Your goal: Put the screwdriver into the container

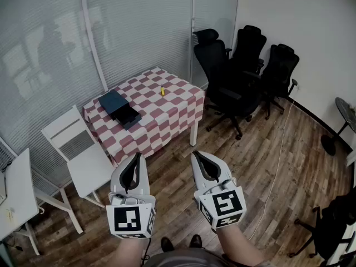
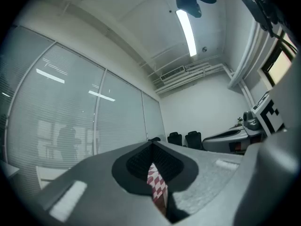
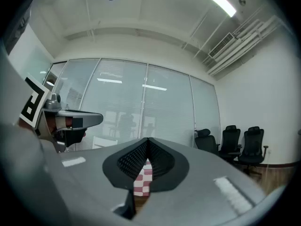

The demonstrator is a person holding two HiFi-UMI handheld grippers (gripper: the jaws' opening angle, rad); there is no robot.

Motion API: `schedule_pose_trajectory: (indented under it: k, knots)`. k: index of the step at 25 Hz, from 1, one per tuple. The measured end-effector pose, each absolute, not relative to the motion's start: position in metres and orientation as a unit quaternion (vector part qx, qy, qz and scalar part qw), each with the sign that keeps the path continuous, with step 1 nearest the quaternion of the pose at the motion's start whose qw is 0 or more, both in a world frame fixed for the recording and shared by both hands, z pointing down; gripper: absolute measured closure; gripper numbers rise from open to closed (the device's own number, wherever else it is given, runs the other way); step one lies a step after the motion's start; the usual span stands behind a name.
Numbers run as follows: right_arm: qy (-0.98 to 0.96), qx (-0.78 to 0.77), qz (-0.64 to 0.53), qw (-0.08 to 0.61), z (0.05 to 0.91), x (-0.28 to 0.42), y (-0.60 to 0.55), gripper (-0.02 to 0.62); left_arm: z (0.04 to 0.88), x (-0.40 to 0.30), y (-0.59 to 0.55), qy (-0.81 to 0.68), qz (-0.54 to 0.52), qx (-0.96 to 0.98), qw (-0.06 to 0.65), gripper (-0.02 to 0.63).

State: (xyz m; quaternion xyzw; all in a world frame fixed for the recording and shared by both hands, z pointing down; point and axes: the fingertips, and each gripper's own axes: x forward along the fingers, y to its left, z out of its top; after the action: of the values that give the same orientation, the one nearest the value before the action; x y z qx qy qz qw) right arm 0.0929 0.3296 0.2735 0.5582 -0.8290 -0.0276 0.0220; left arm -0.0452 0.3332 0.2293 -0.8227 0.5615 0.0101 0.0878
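Observation:
A small yellow-handled screwdriver (image 1: pixel 162 90) lies on the red-and-white checked tablecloth of a table (image 1: pixel 167 113) across the room. A dark blue container (image 1: pixel 119 108) sits on the same table, to the screwdriver's left. My left gripper (image 1: pixel 136 158) and right gripper (image 1: pixel 198 157) are held low in front of me, far from the table, both shut with nothing in them. In the left gripper view the left gripper (image 2: pixel 151 147) shows jaws meeting at the tips; the right gripper (image 3: pixel 147 144) in its own view looks the same, with checked cloth showing through the pad gap.
A white chair (image 1: pixel 80 149) stands at the table's near left. Black office chairs (image 1: pixel 245 71) stand to the table's right along the wall. A white desk (image 1: pixel 14 199) is at the far left. Glass partitions with blinds (image 1: pixel 67 38) back the table. Wooden floor (image 1: pixel 267 166) lies between.

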Motion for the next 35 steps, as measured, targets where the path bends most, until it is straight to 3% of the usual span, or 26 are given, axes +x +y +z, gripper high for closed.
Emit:
schedule_pose_trajectory:
  k: [23, 35]
  knots:
    - [-0.843, 0.538, -0.014, 0.014, 0.284, 0.143, 0.319, 0.571, 0.242, 0.002, 0.332, 0.582, -0.009, -0.808, 0.095, 0.606]
    - [-0.849, 0.526, 0.006, 0.04, 0.316, 0.123, 0.248, 0.571, 0.27, -0.016, 0.262, 0.589, -0.029, -0.804, 0.072, 0.606]
